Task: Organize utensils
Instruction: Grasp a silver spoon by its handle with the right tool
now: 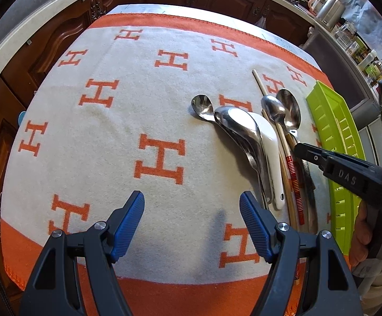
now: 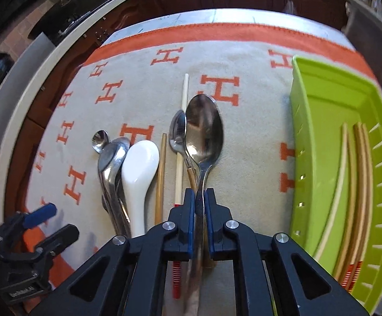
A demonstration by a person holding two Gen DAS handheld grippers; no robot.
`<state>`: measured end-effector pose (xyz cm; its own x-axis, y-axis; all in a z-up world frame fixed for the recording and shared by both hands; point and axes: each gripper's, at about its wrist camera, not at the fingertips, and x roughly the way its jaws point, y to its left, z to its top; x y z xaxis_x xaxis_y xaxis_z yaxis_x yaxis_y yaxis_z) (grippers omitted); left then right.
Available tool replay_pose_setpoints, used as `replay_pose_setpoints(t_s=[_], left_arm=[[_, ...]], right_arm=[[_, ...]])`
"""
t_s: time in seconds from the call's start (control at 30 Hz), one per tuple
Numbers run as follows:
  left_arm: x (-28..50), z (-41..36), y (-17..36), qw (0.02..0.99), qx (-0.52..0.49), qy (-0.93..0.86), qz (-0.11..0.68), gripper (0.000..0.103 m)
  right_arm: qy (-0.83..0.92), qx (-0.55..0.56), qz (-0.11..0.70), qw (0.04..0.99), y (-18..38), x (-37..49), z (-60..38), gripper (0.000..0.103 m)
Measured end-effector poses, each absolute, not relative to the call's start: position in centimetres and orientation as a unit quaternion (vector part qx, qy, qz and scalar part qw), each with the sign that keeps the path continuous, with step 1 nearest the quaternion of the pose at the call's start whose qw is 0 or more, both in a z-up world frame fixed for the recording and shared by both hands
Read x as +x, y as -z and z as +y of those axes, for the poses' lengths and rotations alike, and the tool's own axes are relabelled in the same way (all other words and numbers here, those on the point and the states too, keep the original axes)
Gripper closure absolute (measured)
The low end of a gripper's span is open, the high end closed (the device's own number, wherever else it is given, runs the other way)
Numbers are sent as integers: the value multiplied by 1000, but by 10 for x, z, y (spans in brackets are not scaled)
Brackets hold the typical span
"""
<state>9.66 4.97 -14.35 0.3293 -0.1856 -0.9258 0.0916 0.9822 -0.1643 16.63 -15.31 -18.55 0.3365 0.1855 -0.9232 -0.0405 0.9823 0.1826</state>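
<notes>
A cloth (image 1: pixel 138 110) patterned with orange H's covered the counter (image 2: pixel 180 15) and carried everything else. Along its right edge lay the green tray (image 2: pixel 322 100), with about 4 chopsticks (image 2: pixel 359 173) already lying lengthwise in it and, as far as the view reached, no spoons.

Beside the tray, left of it and apart from it, sat the pile of utensils yet to be sorted. It held a white spoon (image 2: pixel 139 173), 2 or 3 steel ladles (image 2: pixel 112 163) nested against it, a little spoon (image 2: pixel 100 138) at the far left, a brown chopstick (image 2: pixel 160 173), a pale chopstick (image 2: pixel 184 92) and a small spoon (image 2: pixel 177 131) with a wooden handle.

The right claw (image 2: pixel 200 205) was pressed together on the handle of the big spoon (image 2: pixel 204 129), whose bowl pointed away over the pile; whether it had lifted clear of the cloth could not be told. The left claw (image 1: pixel 191 210) was spread wide and empty, hovering over bare cloth just left of the pile.

As a judgement, the job looked under half done: some chopsticks were stowed, while every spoon and at least 2 chopsticks remained outside. The big spoon seemed the piece in hand, likely bound for the tray.
</notes>
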Motion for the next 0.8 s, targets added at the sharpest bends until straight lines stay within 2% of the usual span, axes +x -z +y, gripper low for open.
replay_pose_setpoints(t_s=[0.17,0.8], left_arm=[[97,50,145,813,-42,86,575,30],[97,49,155,803,-47,94,586,30]], right_arm=[[-66,3,550,832,176,157,-138,101],[-77,5,566,821,181,163,-139,100]])
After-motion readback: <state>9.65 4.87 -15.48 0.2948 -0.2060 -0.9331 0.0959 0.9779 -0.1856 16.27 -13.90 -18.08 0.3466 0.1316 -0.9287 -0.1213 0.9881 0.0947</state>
